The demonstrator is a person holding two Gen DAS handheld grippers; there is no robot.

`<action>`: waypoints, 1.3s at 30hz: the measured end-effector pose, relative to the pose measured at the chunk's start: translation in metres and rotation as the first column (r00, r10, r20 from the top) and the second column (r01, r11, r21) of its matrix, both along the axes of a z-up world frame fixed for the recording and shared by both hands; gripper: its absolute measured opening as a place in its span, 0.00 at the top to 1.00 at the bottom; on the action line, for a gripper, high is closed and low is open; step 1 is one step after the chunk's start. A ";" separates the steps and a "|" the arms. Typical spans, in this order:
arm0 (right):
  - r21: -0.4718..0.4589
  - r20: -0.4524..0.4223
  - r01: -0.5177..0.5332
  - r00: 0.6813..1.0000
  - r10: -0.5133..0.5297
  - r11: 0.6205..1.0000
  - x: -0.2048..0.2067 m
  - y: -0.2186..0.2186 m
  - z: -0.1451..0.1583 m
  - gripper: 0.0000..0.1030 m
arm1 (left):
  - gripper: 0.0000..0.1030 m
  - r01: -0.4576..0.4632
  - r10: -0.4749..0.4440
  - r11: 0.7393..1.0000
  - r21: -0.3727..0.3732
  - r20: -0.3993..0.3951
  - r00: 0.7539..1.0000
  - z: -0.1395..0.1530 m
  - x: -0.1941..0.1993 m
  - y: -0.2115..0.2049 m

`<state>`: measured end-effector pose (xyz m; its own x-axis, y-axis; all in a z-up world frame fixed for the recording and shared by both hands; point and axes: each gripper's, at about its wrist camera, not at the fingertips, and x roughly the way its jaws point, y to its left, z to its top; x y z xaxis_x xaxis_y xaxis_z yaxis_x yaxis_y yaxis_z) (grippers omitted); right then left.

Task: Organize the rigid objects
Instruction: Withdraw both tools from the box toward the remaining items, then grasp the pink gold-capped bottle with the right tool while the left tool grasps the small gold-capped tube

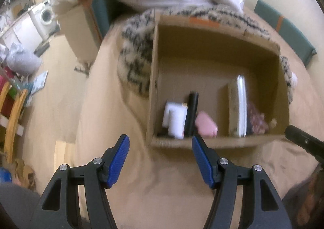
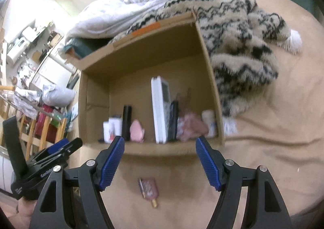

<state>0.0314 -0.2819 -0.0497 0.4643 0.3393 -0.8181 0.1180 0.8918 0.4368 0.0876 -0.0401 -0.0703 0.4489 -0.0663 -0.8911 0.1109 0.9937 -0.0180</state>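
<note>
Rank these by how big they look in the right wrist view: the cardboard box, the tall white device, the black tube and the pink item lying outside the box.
1. Cardboard box
2. Tall white device
3. Black tube and pink item: they look about alike, and the pink item lies nearer the camera, so I will not rank them.

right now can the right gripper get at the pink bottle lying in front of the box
Probably yes. The right gripper is open and holds nothing, and the pink bottle lies alone on the tan blanket, below the gap between its fingers. Nothing covers it; the box sits beyond it.
</note>
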 end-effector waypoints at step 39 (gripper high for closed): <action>-0.175 -0.384 -0.330 0.890 0.244 0.928 0.005 0.097 -0.107 0.65 | 0.41 -0.120 0.118 0.992 -0.026 -0.066 0.991 -0.022 0.000 0.020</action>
